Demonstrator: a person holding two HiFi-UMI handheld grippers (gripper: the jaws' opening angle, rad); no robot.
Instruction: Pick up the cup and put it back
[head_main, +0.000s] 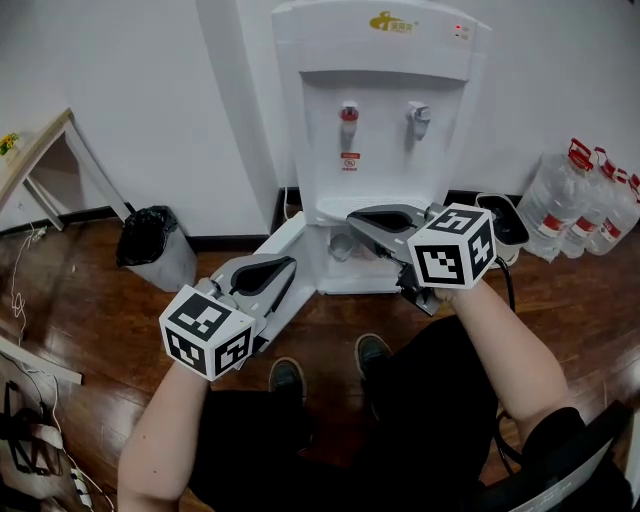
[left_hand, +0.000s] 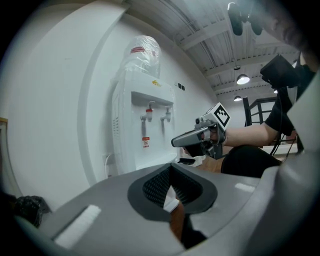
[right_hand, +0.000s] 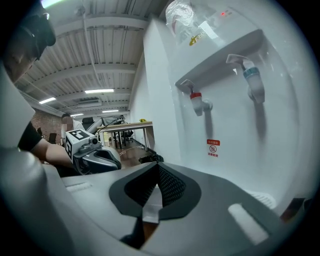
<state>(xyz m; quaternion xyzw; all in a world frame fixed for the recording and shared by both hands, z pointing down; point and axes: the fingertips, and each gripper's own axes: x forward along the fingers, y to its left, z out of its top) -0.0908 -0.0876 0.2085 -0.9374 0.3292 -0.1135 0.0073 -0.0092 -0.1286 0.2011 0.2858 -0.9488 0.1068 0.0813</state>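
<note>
A white water dispenser (head_main: 375, 110) with a red tap (head_main: 348, 113) and a blue tap (head_main: 418, 113) stands against the wall. A small pale cup (head_main: 341, 246) seems to sit on its drip tray, partly hidden under my right gripper (head_main: 354, 219). That gripper hovers in front of the tray, shut with nothing between its pads (right_hand: 170, 187). My left gripper (head_main: 291, 266) is lower and to the left, beside the dispenser's foot. It is open by a narrow gap and empty. In each gripper view the other gripper is visible: the right gripper (left_hand: 176, 142), the left gripper (right_hand: 118, 163).
A grey bin with a black bag (head_main: 152, 245) stands left of the dispenser, and several water bottles (head_main: 590, 195) stand at the right. A white panel (head_main: 285, 245) leans at the dispenser's left foot. A desk corner (head_main: 35, 150) and floor cables (head_main: 20, 280) lie far left. My shoes (head_main: 372, 352) are below.
</note>
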